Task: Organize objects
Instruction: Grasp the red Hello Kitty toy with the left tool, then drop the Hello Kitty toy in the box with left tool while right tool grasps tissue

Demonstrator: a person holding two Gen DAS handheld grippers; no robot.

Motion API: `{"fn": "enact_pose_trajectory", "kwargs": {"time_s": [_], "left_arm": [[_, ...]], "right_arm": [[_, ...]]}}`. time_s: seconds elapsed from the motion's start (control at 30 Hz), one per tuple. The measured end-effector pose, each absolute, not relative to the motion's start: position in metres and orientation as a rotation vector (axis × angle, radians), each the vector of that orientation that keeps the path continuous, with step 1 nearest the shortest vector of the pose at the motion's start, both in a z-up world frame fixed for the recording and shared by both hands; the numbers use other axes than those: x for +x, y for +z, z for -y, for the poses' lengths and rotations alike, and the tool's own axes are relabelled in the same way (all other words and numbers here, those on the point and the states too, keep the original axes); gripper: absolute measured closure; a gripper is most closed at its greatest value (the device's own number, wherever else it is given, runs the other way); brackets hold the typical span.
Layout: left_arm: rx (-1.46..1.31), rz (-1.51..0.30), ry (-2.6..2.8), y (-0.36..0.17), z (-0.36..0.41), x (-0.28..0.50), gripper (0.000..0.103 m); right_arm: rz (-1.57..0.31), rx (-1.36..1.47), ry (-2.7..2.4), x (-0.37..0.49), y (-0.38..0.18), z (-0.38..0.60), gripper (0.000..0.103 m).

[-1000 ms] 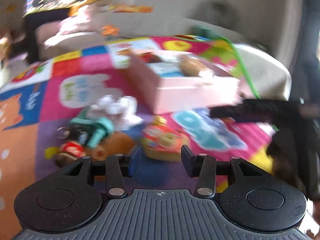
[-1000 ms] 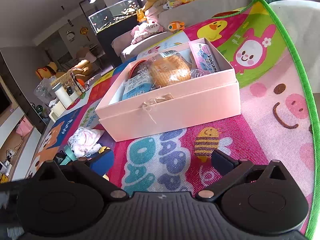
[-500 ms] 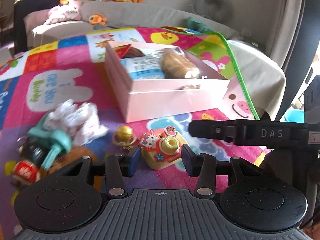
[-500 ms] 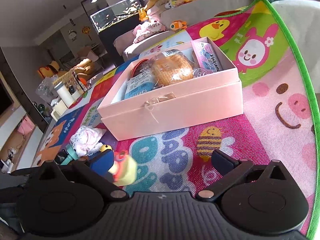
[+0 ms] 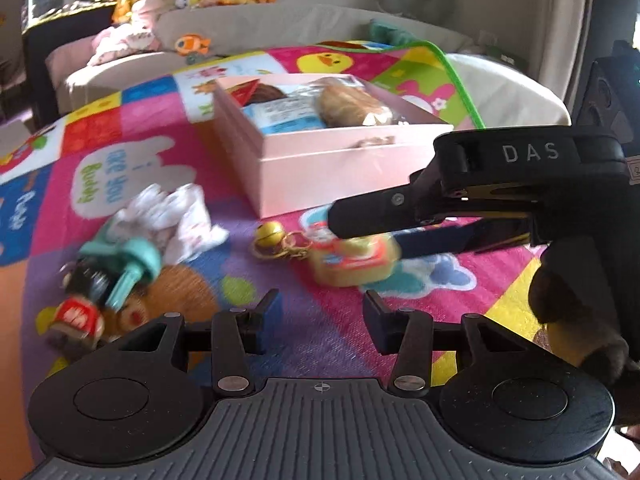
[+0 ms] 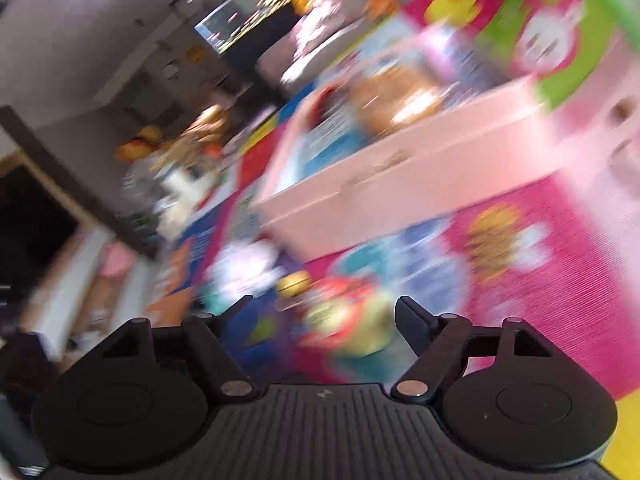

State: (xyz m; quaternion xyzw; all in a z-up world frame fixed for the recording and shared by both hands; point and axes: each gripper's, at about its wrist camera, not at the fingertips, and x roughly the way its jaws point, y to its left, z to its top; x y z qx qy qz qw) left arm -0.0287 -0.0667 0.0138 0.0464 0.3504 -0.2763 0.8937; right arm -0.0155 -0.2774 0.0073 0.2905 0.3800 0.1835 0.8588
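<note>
Two claws are seen above the play mat (image 5: 328, 320). The toy camera (image 5: 352, 260) lies between the spread fingers of the right claw (image 6: 324, 316), not gripped. The left claw (image 5: 322, 312) is released, the toy just ahead, the pink box (image 5: 320, 160) beyond.

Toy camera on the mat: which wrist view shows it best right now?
Left wrist view: the toy camera is only slightly blurred, partly behind the right gripper. Right wrist view shows a heavily smeared blob between open fingers.

"DAS" on the right gripper (image 5: 360, 240); "Buddy" on the play mat (image 5: 96, 184)
</note>
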Motion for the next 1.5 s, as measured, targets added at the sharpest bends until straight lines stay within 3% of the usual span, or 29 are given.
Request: {"fn": "enact_pose_trajectory", "kwargs": {"time_s": [0.13,0.33,0.5,0.67,0.7,0.83,1.2,1.5], "left_arm": [[0.079,-0.702,-0.562,0.017,0.061,-0.025,0.055],[0.113,-0.699,-0.579,0.015,0.074,-0.016,0.054],[0.182,-0.68,-0.521,0.01,0.099,-0.008,0.054],[0.168,-0.682,-0.453,0.009,0.118,0.008,0.052],[0.158,-0.688,-0.443,0.009,0.122,0.012,0.046],[0.137,-0.691,-0.393,0.007,0.135,0.019,0.039],[0.053,-0.718,-0.356,0.01,0.133,0.024,0.041],[0.065,-0.741,-0.471,0.014,0.053,-0.045,0.041]], "right_arm": [[-0.838,0.648,0.451,-0.008,0.004,0.257,0.026],[-0.693,0.527,0.287,-0.02,0.022,0.28,0.025],[-0.677,0.571,0.212,-0.012,0.005,0.307,0.025],[-0.628,0.572,0.1,-0.015,0.001,0.319,0.028],[-0.625,0.586,0.079,-0.016,-0.001,0.322,0.028],[-0.595,0.641,0.011,-0.019,-0.001,0.337,0.019],[-0.595,0.605,0.0,-0.02,-0.001,0.344,0.007],[-0.618,0.5,0.02,-0.023,0.004,0.32,0.0]]}}
